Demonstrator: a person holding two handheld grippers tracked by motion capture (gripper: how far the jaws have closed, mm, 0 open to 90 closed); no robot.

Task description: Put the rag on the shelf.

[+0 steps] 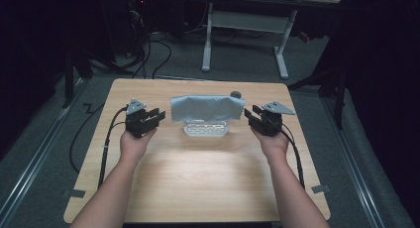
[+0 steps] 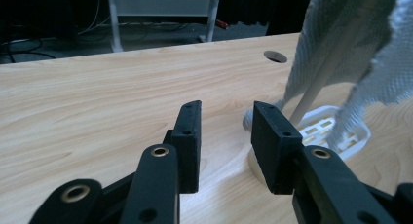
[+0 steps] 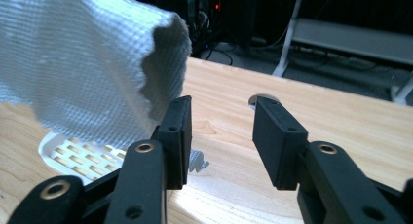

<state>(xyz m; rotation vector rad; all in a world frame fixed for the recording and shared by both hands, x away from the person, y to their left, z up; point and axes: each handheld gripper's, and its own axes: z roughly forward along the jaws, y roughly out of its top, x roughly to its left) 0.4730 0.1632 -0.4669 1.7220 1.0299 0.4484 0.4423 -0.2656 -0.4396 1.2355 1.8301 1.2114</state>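
Observation:
A pale blue-grey waffle-weave towel hangs draped over a small white rack with a slotted base, at the middle of the wooden table. My left gripper is held just left of the towel, open, nothing between its jaws. My right gripper is held just right of it, also open and empty. In the left gripper view the towel hangs at the right over a slanted white rod and the slotted base. In the right gripper view the towel hangs at the left over the base.
A round cable hole sits in the table top behind the towel's right end. Beyond the table stands a white-legged desk with cables on the grey floor. The surroundings are dark.

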